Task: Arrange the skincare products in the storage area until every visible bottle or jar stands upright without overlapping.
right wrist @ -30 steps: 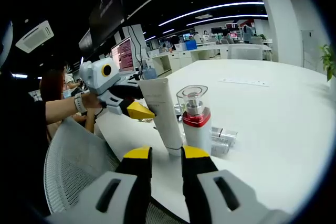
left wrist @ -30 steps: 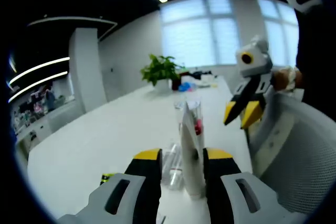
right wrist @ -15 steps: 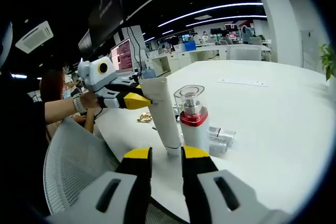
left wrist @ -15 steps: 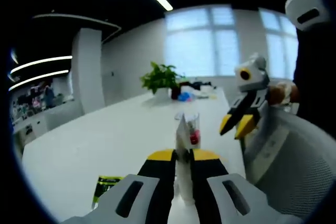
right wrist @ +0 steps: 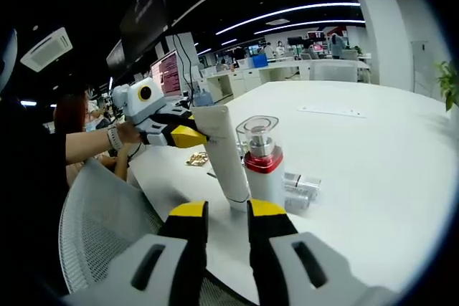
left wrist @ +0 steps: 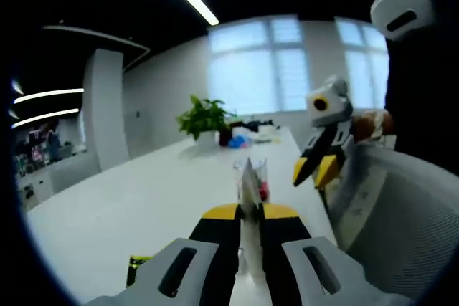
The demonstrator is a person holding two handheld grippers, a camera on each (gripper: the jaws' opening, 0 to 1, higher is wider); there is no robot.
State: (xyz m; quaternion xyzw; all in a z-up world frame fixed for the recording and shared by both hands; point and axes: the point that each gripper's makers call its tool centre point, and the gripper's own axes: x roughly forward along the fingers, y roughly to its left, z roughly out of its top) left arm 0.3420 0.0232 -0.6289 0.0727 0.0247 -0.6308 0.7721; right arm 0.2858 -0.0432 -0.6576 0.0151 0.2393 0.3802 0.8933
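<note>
A white tube (right wrist: 222, 159) stands on its cap on the white table (right wrist: 373, 170), leaning slightly. My left gripper (right wrist: 188, 136) is shut on the tube's flat top end; in the left gripper view the tube (left wrist: 248, 198) rises between my pinched jaws. Right beside it stands a pump bottle (right wrist: 262, 166) with a red collar and a clear cap, seen behind the tube as the bottle (left wrist: 259, 175). Small clear vials (right wrist: 301, 184) lie on their sides behind the bottle. My right gripper (right wrist: 219, 213) hangs in front of the tube, jaws a little apart with nothing between them, also seen as the right gripper (left wrist: 314, 171).
A grey mesh chair (right wrist: 107, 227) sits at the table's near edge. A gold wrapper (right wrist: 193, 159) and a green packet (left wrist: 136, 269) lie on the table. A potted plant (left wrist: 204, 116) stands at the far end, and a person's hand (right wrist: 129, 134) holds the left gripper.
My left jaws, open around the tube a second ago, have shut on its top end. The right gripper has stayed put.
</note>
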